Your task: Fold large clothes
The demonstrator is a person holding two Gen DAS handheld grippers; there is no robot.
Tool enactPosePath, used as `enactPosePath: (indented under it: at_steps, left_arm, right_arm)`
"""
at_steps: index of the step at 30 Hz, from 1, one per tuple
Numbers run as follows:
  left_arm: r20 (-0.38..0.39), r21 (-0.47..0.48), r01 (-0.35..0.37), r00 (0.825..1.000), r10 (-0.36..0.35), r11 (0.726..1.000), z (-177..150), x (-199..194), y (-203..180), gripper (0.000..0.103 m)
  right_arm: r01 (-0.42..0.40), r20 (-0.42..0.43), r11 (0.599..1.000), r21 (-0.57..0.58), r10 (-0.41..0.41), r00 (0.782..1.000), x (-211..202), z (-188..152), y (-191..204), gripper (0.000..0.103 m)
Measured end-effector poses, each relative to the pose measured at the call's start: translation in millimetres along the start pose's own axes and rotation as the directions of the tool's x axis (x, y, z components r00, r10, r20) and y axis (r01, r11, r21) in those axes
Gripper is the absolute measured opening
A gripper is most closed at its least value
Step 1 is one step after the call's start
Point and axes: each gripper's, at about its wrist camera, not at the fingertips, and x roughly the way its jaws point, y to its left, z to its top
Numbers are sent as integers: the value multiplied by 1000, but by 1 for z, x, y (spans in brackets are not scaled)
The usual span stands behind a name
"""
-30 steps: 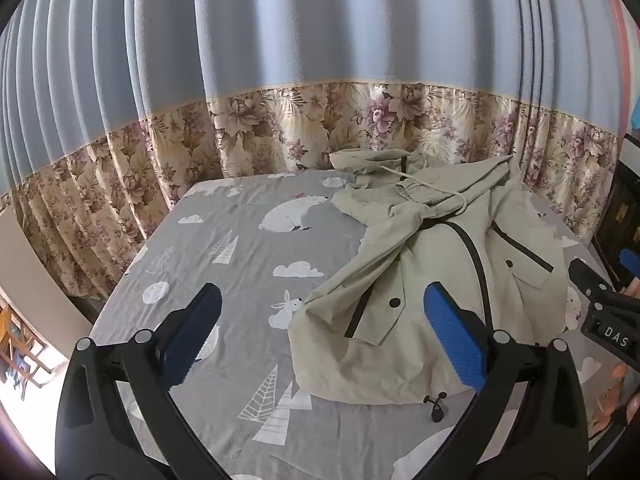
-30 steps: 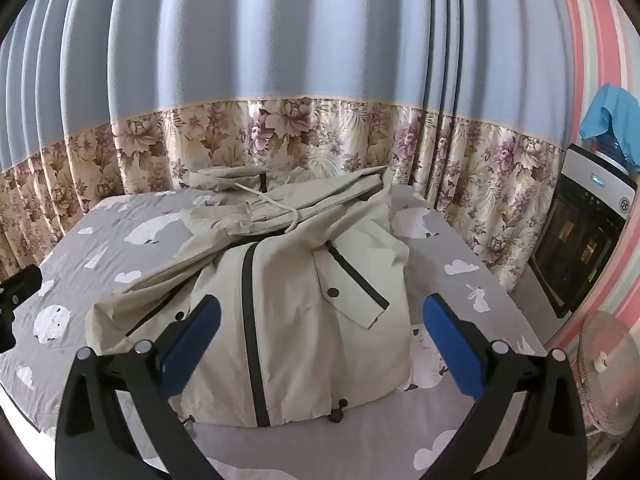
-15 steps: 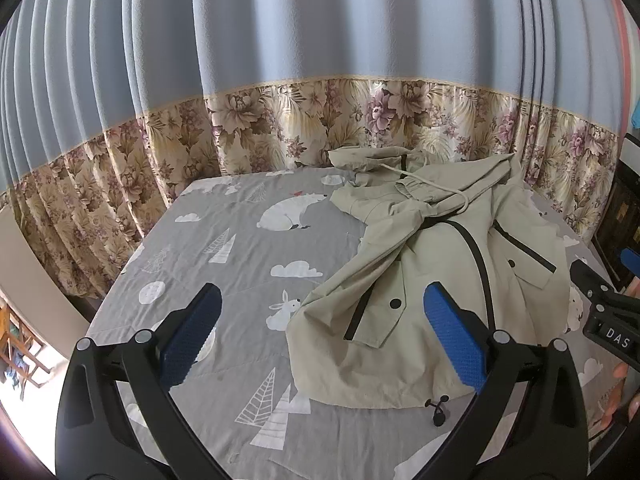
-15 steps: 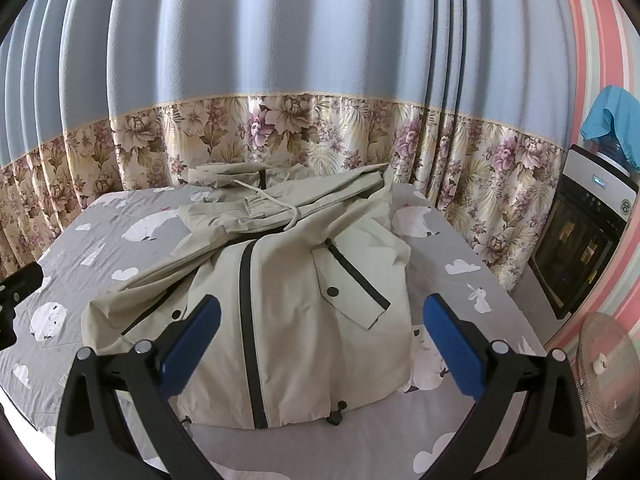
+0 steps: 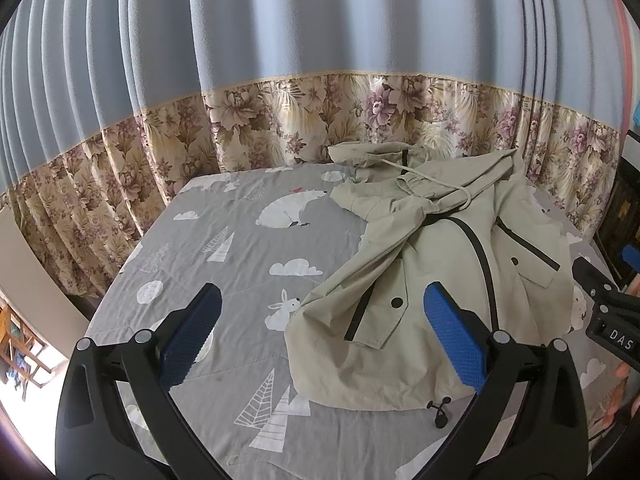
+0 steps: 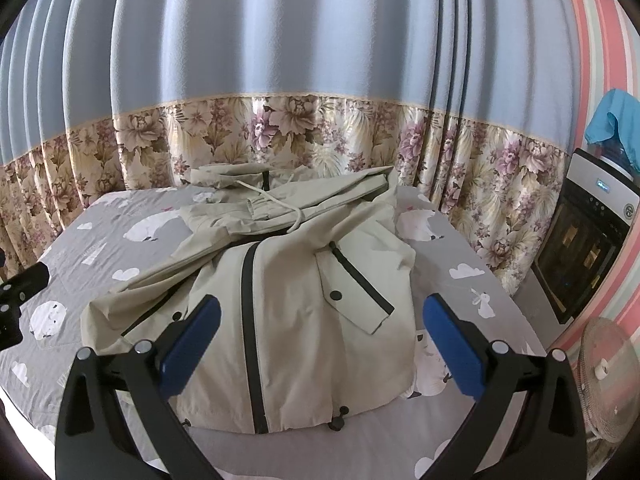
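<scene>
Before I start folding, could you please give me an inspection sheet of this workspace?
Surface: bed under a grey sheet printed with bears, clouds and trees; mostly bare on its left half.
Job's things: beige jacket lying front up and rumpled, black zip closed, one sleeve spread leftward, hood and drawstring towards the curtain.
Clutter: nothing seen on the bed besides the jacket.
Grippers: left gripper and right gripper both above the near edge, jaws wide apart, holding nothing.
Cables: nothing seen; only the jacket's cord toggles at the hem.
Surroundings: blue and floral curtain behind; dark appliance and fan to the right.
</scene>
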Motion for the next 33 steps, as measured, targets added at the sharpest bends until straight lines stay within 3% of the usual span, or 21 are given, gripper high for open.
enactPosePath:
  at_steps: [33]
  left_arm:
    - [-5,0,-7,1000,7,1000,-3,11,-1,100]
  right_arm:
    - [-10,-7,1000,7,10,1000,8,0,-1,101]
